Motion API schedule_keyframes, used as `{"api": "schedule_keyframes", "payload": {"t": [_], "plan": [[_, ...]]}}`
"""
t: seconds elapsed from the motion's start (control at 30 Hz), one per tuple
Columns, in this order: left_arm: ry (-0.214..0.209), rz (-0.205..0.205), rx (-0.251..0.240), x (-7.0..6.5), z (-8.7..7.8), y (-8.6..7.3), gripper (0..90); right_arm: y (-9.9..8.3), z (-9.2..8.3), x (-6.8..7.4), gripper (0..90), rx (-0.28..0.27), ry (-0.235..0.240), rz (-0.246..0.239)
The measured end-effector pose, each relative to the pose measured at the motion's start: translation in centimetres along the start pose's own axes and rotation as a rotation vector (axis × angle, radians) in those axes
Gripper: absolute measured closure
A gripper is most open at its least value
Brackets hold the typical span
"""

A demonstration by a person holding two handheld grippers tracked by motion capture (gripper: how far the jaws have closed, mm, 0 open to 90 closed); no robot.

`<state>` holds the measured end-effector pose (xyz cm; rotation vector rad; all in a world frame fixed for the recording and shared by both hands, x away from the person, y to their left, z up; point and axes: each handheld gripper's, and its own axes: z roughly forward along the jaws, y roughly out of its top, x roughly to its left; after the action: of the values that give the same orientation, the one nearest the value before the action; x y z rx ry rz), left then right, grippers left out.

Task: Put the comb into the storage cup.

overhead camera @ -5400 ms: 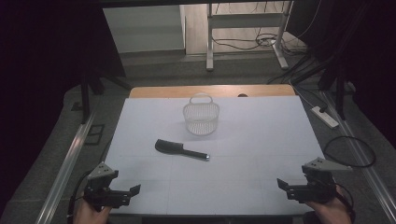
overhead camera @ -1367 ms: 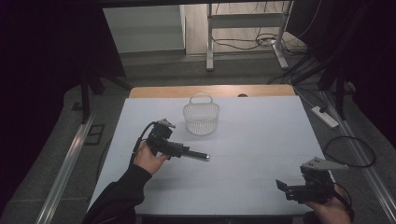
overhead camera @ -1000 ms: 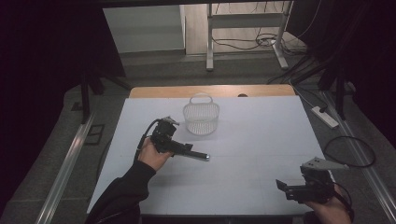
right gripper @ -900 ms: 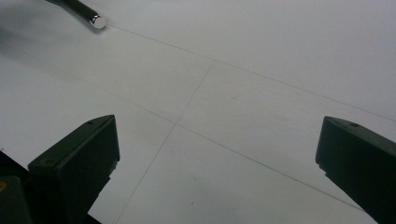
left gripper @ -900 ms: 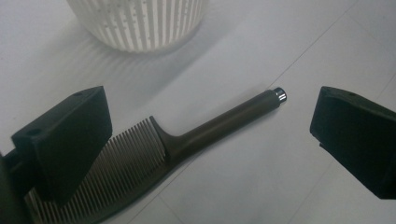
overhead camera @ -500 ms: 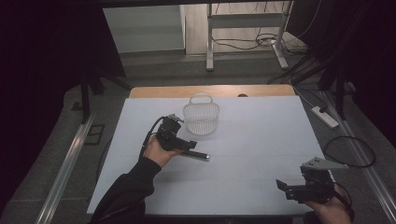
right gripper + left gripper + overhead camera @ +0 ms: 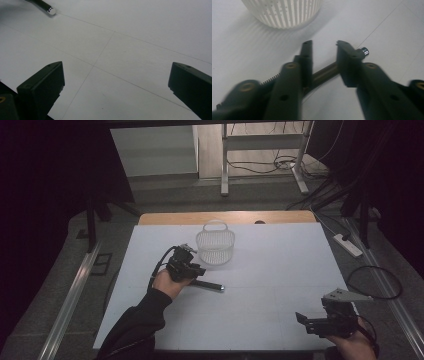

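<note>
The left gripper (image 7: 322, 62) has just been closing its jaws around the handle of the dark brush (image 7: 324, 72), which lies on the white tabletop (image 7: 280, 270) and crosses the gap between them, its chrome end cap just beyond the right jaw; whether the pads already press on it I cannot tell. The brush looks light, stiff and smooth, likely to twist in a loose pinch, so the mid-handle is a sensible hold. The left gripper view shows the slatted white basket (image 7: 283, 12) just ahead of the jaws, while the high view shows the right gripper (image 7: 312, 322) well apart, jaws spread wide.
</note>
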<state>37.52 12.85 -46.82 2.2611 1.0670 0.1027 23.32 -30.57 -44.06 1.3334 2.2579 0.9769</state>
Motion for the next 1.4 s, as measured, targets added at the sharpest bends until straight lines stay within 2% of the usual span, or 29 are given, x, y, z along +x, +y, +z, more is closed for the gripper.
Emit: {"api": "schedule_keyframes", "payload": {"t": [0.03,0.07,0.13,0.23,0.53,0.8,1.1,1.4], "plan": [[-0.005,-0.001,-0.002,0.0,0.0,0.0,75.5,0.0,0.0,0.0,1.0,0.000,0.000,-0.001],[-0.002,-0.005,-0.004,-0.1,0.1,0.0,83.9,0.0,0.0,0.0,1.1,0.001,0.002,-0.001],[0.002,-0.003,-0.004,-0.2,0.1,0.1,88.8,0.0,0.0,0.0,1.1,0.001,0.002,-0.002],[0.012,0.001,0.000,-0.5,0.1,0.2,88.9,0.0,0.0,0.0,1.2,0.002,0.003,-0.004],[0.028,-0.037,0.047,0.1,1.7,-0.5,88.9,0.0,0.0,0.0,1.4,0.004,0.005,-0.006],[0.053,-0.026,0.097,0.2,3.2,-1.0,88.9,0.0,0.1,0.0,1.7,0.011,0.005,-0.006],[0.096,-0.028,0.113,0.2,4.3,-1.1,88.9,0.0,0.1,0.0,1.8,0.016,0.008,-0.007],[0.081,-0.015,0.133,0.1,4.7,-1.2,89.0,0.0,0.2,0.0,2.1,0.018,0.009,-0.007]]}}
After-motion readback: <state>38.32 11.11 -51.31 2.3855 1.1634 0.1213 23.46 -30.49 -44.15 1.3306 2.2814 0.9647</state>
